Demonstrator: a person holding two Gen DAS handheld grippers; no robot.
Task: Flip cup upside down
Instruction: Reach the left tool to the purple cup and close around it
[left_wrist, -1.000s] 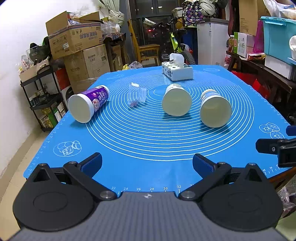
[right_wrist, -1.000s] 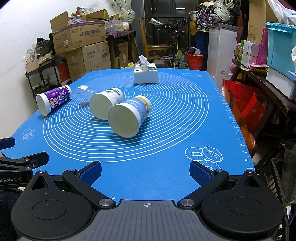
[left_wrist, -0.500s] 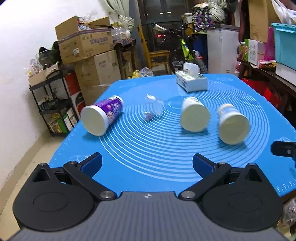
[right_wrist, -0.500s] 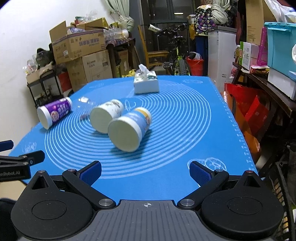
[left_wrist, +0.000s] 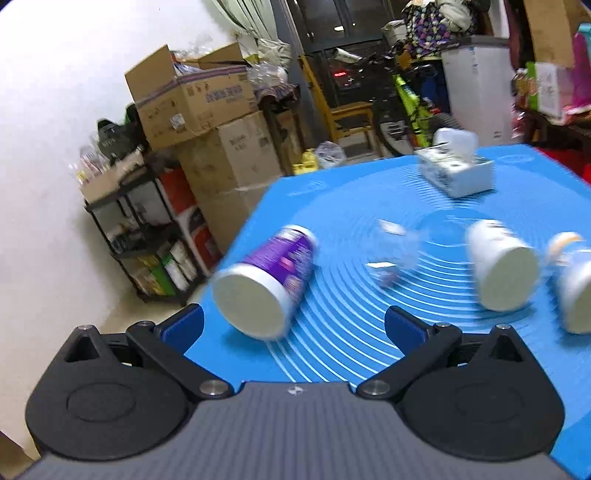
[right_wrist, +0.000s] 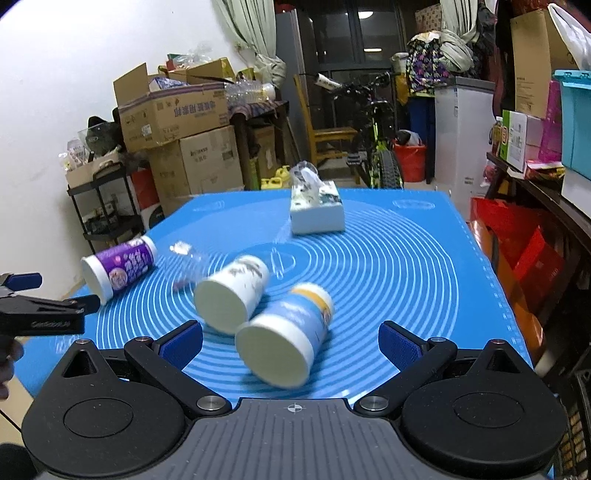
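Several cups lie on their sides on the blue mat (right_wrist: 406, 266), mouths toward me. A purple cup (left_wrist: 266, 284) lies at the left, just beyond my open, empty left gripper (left_wrist: 293, 325); it also shows in the right wrist view (right_wrist: 118, 269). A clear plastic cup (left_wrist: 395, 254) lies beside it. A white cup (right_wrist: 231, 291) and a blue-and-white cup (right_wrist: 284, 341) lie close in front of my open, empty right gripper (right_wrist: 291, 341). The left gripper shows at the left edge of the right wrist view (right_wrist: 48, 299).
A white tissue box (right_wrist: 316, 210) stands at the far middle of the mat. Cardboard boxes (right_wrist: 177, 110) and a black shelf (right_wrist: 103, 206) stand left of the table. A bicycle (right_wrist: 373, 147), a white freezer (right_wrist: 461, 133) and a cluttered side table (right_wrist: 535, 177) stand behind and to the right.
Both grippers have moved forward over the mat. The left one has swung left toward the purple cup; the right one has closed in on the blue-and-white cup. The cups have not moved.
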